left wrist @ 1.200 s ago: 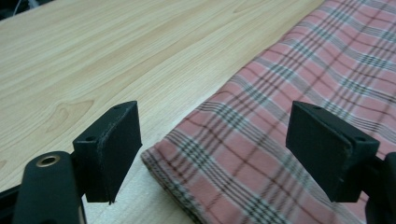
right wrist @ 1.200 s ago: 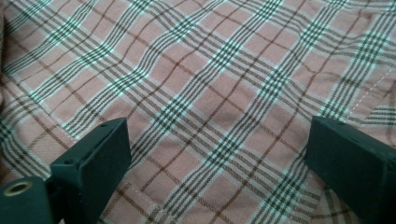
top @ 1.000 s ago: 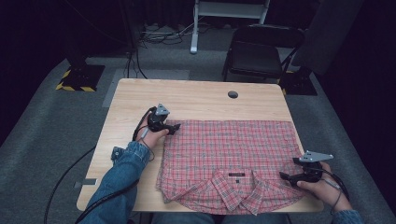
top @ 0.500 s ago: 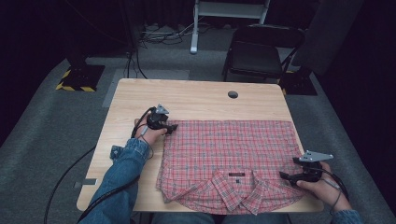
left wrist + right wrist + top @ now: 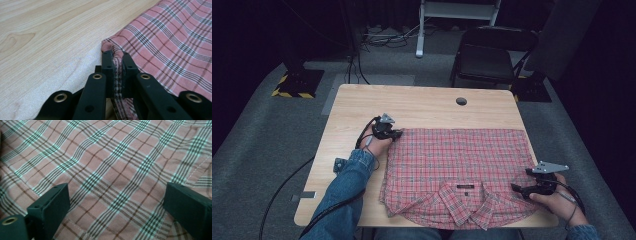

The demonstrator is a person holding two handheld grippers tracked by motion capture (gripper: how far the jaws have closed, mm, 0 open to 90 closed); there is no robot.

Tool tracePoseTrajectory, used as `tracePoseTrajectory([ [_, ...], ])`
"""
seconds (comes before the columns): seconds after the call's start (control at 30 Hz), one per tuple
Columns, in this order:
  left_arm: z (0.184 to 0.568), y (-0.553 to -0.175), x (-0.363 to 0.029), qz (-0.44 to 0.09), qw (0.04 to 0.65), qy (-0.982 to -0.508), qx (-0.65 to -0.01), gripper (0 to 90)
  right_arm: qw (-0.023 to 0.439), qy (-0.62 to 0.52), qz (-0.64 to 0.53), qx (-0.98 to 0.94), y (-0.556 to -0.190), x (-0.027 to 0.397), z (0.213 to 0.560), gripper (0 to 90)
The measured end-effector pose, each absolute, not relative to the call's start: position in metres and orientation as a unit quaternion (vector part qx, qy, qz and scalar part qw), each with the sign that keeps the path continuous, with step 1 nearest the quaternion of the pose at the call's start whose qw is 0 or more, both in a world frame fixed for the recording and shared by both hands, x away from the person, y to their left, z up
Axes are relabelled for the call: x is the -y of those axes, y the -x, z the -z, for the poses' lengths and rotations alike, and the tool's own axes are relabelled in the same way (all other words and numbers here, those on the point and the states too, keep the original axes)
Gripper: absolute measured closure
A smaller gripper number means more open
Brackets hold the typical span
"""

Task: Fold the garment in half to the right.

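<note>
A red plaid shirt [image 5: 457,170] lies folded on the wooden table [image 5: 422,105], collar toward the near edge. My left gripper [image 5: 398,133] sits at the shirt's far left corner. Its jaws have just been closing and now stand shut on the shirt's corner [image 5: 115,51], with a pinch of cloth bunched between them. My right gripper [image 5: 516,188] rests at the shirt's near right edge. In the right gripper view its jaws stand wide apart over flat plaid cloth [image 5: 117,177], gripping nothing.
A round cable hole [image 5: 461,101] is in the table's far side. A black chair [image 5: 492,60] stands behind the table, with cables on the grey floor. Bare wood lies left of the shirt [image 5: 50,37].
The left gripper's jaws have closed on the shirt's far left corner. Both hands have stayed where they were, and the shirt lies as before.
</note>
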State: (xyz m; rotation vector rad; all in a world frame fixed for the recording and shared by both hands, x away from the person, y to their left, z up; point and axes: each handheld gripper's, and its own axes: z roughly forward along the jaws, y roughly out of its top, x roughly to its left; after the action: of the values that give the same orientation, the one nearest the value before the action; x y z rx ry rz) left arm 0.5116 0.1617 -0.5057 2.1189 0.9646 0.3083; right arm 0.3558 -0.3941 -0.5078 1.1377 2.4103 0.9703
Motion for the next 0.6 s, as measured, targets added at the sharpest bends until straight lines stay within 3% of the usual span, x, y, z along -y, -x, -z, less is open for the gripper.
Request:
tracePoseTrajectory([
  [0.6, 0.5056, -0.5089, -0.1592, -0.131, 0.382, -0.830, -0.385, 85.2, 0.154, -0.412, -0.328, -0.836, -0.3554, 0.3889, 0.5018, 8.4],
])
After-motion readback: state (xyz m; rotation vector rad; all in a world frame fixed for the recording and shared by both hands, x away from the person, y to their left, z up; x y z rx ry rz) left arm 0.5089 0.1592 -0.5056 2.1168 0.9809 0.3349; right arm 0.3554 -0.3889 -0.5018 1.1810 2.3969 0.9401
